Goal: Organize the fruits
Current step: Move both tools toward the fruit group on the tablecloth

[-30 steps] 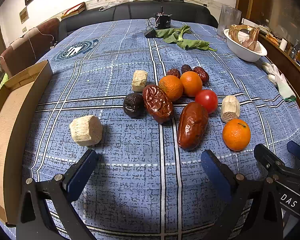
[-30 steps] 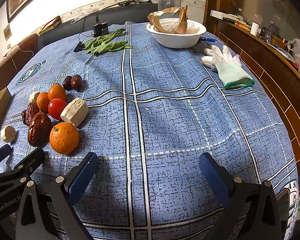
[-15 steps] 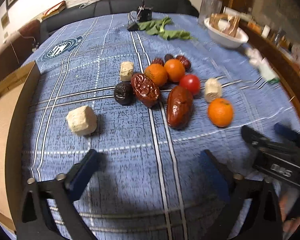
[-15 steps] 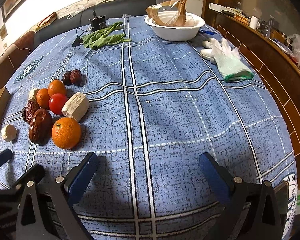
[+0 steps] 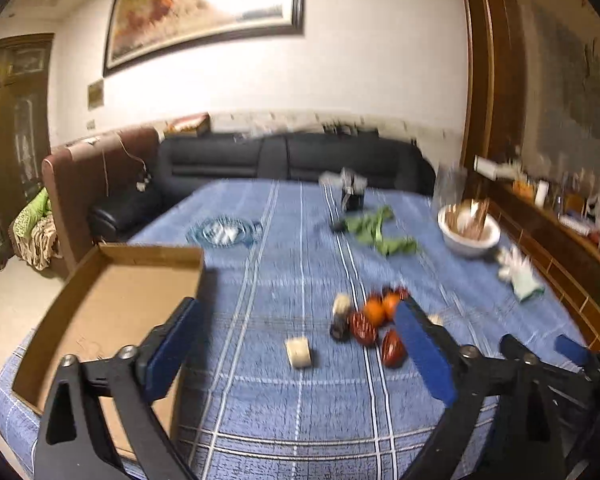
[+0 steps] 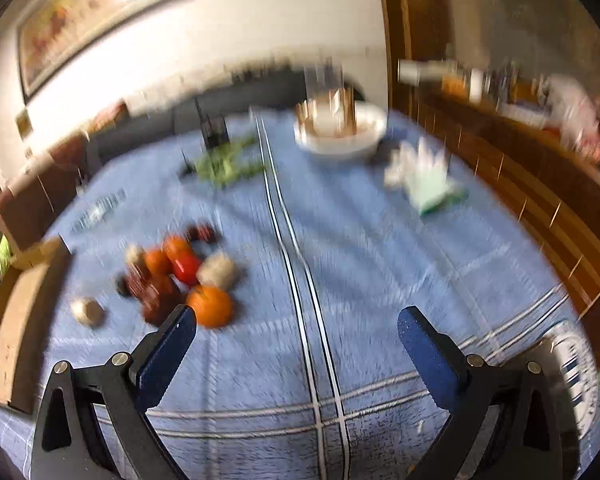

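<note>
Both views are blurred. The left tool [image 5: 300, 344] hangs above the blue checked cloth of the bench [image 5: 284, 264], its blue pads spread wide with nothing between them; its jaws have just been opening. The right tool [image 6: 296, 336] is likewise wide open and empty over the cloth.

The fruits [image 5: 374, 322] lie in a loose cluster on the bench: oranges [image 5: 380, 308], dark red dates [image 5: 392, 346], and a red tomato [image 6: 186, 268] seen from the right wrist. A single orange [image 6: 210, 306] sits at the near edge of the cluster, just beyond the right tool's left pad. Pale chunks lie among them, and one chunk [image 5: 299, 353] sits apart, nearer the box. An open cardboard box [image 5: 100, 300] rests on the left part of the bench. Farther back are green leaves [image 5: 376, 232], a white bowl [image 5: 468, 236] and a glove [image 5: 520, 276].
</note>
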